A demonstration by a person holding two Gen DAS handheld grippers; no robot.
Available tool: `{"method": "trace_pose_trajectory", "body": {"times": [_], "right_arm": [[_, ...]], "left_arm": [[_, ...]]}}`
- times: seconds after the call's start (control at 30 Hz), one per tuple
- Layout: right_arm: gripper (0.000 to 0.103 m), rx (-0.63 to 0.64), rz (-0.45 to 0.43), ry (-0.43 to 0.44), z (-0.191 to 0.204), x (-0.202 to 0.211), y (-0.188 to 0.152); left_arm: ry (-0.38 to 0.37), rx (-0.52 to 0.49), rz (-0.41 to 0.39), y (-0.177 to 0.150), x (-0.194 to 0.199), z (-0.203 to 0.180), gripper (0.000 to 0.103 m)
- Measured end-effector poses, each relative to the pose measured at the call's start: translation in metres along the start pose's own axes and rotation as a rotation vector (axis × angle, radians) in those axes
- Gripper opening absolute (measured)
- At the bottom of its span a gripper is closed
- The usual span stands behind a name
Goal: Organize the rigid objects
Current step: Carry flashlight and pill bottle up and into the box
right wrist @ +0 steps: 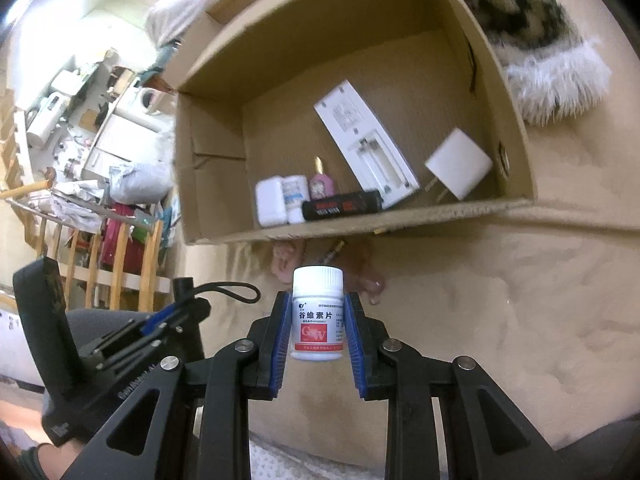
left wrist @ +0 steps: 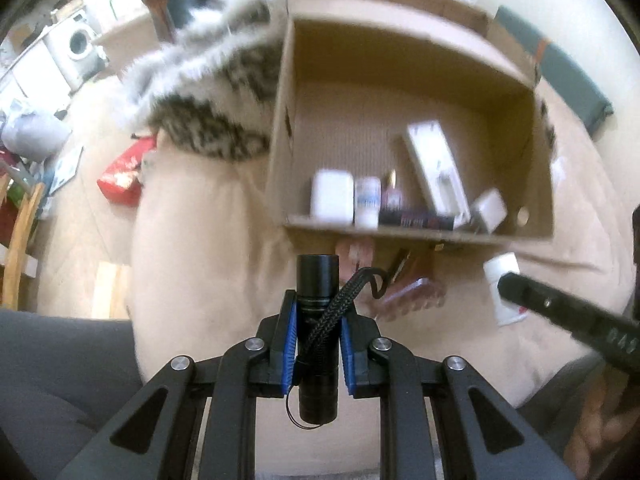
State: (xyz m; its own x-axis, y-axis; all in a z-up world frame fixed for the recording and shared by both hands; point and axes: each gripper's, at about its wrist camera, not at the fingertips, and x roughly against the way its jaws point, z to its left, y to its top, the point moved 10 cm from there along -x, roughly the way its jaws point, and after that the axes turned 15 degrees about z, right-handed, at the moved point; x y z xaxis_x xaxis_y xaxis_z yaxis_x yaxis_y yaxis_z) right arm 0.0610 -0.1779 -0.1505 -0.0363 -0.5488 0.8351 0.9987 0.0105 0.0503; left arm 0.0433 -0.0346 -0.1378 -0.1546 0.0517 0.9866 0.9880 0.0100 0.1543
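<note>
My left gripper (left wrist: 318, 304) is shut on a black flashlight (left wrist: 318, 320) with a braided black lanyard, held above the beige bed cover in front of an open cardboard box (left wrist: 400, 232). My right gripper (right wrist: 318, 304) is shut on a white pill bottle (right wrist: 318, 316) with a red label, also held in front of the box (right wrist: 400, 220). The box holds white bottles (right wrist: 272, 200), a small pink bottle (right wrist: 322, 186), a black tube (right wrist: 340, 206), a white remote (right wrist: 368, 140) and a white charger (right wrist: 458, 168). The pill bottle also shows in the left wrist view (left wrist: 504, 284).
Pink hair clips (right wrist: 286, 262) and a small dark stick (right wrist: 332, 254) lie on the beige cover just before the box. A furry patterned blanket (left wrist: 208, 92) lies beside the box. A wooden rail (right wrist: 120, 264) and room clutter are off the bed's side.
</note>
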Motion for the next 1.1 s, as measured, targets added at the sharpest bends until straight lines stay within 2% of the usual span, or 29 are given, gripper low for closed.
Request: {"method": "trace_pose_trajectory", "body": {"times": [0.13, 0.23, 0.47, 0.57, 0.73, 0.9, 0.97, 1.03, 1.1], "right_arm": [[0.029, 0.049, -0.082, -0.007, 0.009, 0.022, 0.007], [0.029, 0.08, -0.146, -0.005, 0.016, 0.038, 0.014], [0.029, 0.148, -0.256, -0.031, 0.029, 0.066, 0.039], [0.029, 0.174, -0.272, -0.032, 0.033, 0.07, 0.055], [0.029, 0.21, -0.283, -0.084, 0.033, 0.073, 0.081], [0.029, 0.216, -0.281, -0.119, 0.026, 0.069, 0.109], [0.029, 0.193, -0.269, -0.104, 0.02, 0.065, 0.117], [0.029, 0.157, -0.252, -0.1, 0.009, 0.059, 0.122], [0.029, 0.11, -0.226, -0.094, -0.001, 0.051, 0.124]], "left_arm": [[0.037, -0.009, -0.137, 0.021, 0.047, -0.005, 0.017], [0.035, -0.001, -0.208, 0.037, 0.065, -0.003, 0.017], [0.0, 0.022, -0.291, 0.078, 0.093, -0.004, 0.017], [0.005, 0.003, -0.313, 0.098, 0.098, -0.01, 0.017], [0.015, -0.04, -0.354, 0.13, 0.102, -0.027, 0.017], [-0.015, -0.093, -0.366, 0.15, 0.089, -0.044, 0.017], [-0.026, -0.097, -0.312, 0.154, 0.065, -0.046, 0.017], [-0.08, -0.087, -0.22, 0.151, 0.035, -0.045, 0.017], [-0.105, -0.075, -0.161, 0.148, 0.013, -0.043, 0.017]]}}
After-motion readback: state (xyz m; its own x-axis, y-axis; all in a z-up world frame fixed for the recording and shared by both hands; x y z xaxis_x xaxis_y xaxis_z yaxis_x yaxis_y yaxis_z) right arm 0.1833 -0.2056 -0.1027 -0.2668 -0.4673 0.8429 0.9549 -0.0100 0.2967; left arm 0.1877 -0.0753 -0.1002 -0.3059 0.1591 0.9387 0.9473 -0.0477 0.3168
